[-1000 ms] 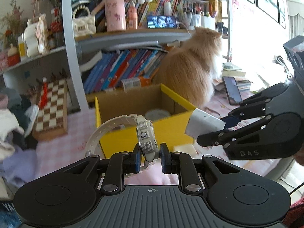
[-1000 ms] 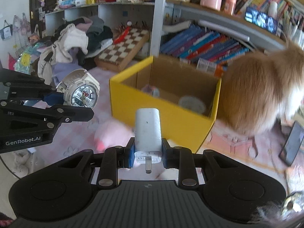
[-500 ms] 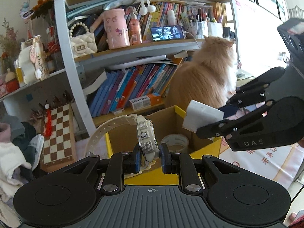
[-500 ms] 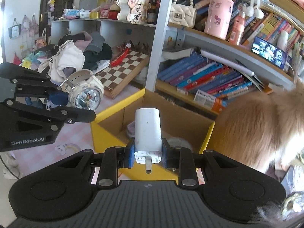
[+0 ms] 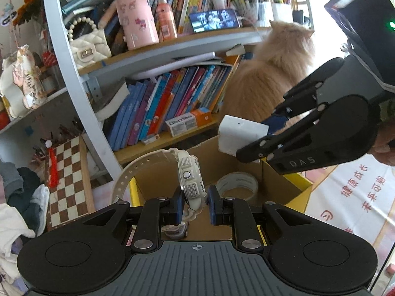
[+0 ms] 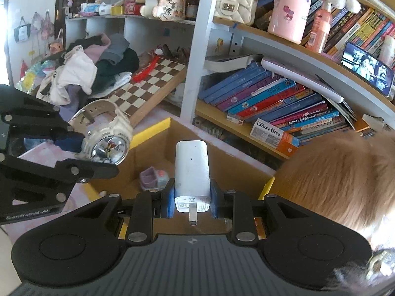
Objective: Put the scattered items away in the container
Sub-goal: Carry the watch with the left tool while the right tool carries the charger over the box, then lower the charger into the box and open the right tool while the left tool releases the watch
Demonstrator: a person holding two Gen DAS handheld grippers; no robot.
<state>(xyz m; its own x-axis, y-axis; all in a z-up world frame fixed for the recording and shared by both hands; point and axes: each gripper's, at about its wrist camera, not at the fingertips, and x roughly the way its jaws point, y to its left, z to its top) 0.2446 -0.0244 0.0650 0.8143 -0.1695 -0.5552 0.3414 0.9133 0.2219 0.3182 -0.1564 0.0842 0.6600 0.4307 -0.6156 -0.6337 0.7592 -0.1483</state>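
Holding two items above the box (image 5: 284, 192), both grippers are at the drop-off step. The left gripper (image 5: 196, 203) has the white watch (image 5: 190, 180) between its pads, but in the left wrist view the right pad shows a gap beside the watch case while the left pad touches it, so the jaws look partly parted and I judge the release may be starting; whether the watch is actually clamped or only resting, I cannot tell. The watch hangs over the near-left part of the box opening, strap looping up to the left. The right gripper (image 6: 192, 202) is closed on the white charger (image 6: 192, 167), pads tight on both sides near its plug end, prongs pointing back at the camera, body sticking out over the box interior. Already inside the box: a roll of tape (image 5: 237, 185) on the floor of it and a small purple toy (image 6: 154, 178) near the left wall. A cat (image 6: 340, 180) sits just beside the box on the right side, touching or nearly touching the wall. Next move calls for lowering each item a bit into the opening and spreading the jaws so they fall on the cardboard floor, not on the yellow rim. Risk, as a guess: the watch strap catches the rim, or the cat moves into the way.
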